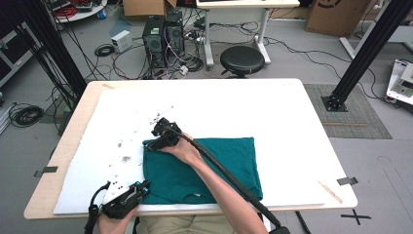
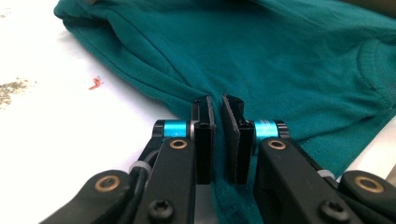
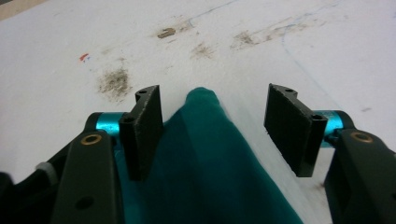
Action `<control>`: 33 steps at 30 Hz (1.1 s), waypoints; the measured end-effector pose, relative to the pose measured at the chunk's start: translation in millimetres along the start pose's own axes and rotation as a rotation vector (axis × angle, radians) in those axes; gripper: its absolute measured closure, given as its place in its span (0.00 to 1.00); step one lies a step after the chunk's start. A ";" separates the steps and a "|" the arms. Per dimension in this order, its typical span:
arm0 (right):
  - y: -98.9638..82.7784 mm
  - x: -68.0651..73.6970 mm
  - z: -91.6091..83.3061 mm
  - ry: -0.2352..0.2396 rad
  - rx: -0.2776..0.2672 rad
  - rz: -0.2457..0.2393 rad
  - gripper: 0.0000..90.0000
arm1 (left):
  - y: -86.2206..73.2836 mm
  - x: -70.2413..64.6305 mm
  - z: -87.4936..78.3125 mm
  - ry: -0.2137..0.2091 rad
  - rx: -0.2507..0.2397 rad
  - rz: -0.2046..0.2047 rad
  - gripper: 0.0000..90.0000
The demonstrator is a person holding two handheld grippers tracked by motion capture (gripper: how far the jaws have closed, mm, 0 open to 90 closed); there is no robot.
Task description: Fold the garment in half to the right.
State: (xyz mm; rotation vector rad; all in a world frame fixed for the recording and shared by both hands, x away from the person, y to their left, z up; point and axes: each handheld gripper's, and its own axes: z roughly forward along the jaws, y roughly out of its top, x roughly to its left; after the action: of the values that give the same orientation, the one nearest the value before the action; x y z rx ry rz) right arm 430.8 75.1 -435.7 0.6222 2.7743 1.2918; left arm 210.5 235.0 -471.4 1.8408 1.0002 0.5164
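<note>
High view shows a teal T-shirt lying flat on the white-covered worktop, toward the near edge and a little left of centre. Work in hand looks like folding or straightening it, with one corner pinned and another about to be taken.

At about 7 o'clock from the shirt's middle, the left tool sits at the near-left corner of the cloth. In the left gripper view its jaws are nearly together, with a ridge of teal hem pinched between the pads, so it is clamped on the T-shirt.

Moving right, the right tool reaches across to the far-left corner, at about 11 o'clock. In the right gripper view its jaws stand wide apart, one pad just beside a raised point of teal fabric that lies between them; the other pad is clear of the cloth. It grips nothing yet.

To do this step well, I would settle the right tool lower so both pads straddle that corner point, close on all the layers rather than the top one, and keep the left tool's hold firm so the cloth stays taut between the two corners.
</note>
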 end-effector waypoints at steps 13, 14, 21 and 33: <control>2.6 8.3 19.8 -0.050 0.078 -0.071 0.63 | -0.3 0.1 0.0 0.000 -0.003 0.001 0.92; 3.3 8.1 20.1 -0.051 0.081 -0.069 0.65 | -0.2 0.0 0.0 0.000 -0.003 0.002 0.92; 4.5 10.3 21.7 -0.033 0.081 -0.091 0.86 | 0.0 0.8 -0.3 -0.002 -0.001 -0.002 0.92; 15.4 11.3 5.7 -0.022 0.035 -0.096 0.94 | 12.5 5.4 -15.3 -0.039 -0.065 -0.013 0.93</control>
State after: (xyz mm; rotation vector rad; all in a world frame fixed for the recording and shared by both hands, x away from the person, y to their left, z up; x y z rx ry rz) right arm 426.9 92.3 -426.5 0.4952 2.7773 1.2141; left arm 208.0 244.9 -453.6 1.7788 0.9581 0.4977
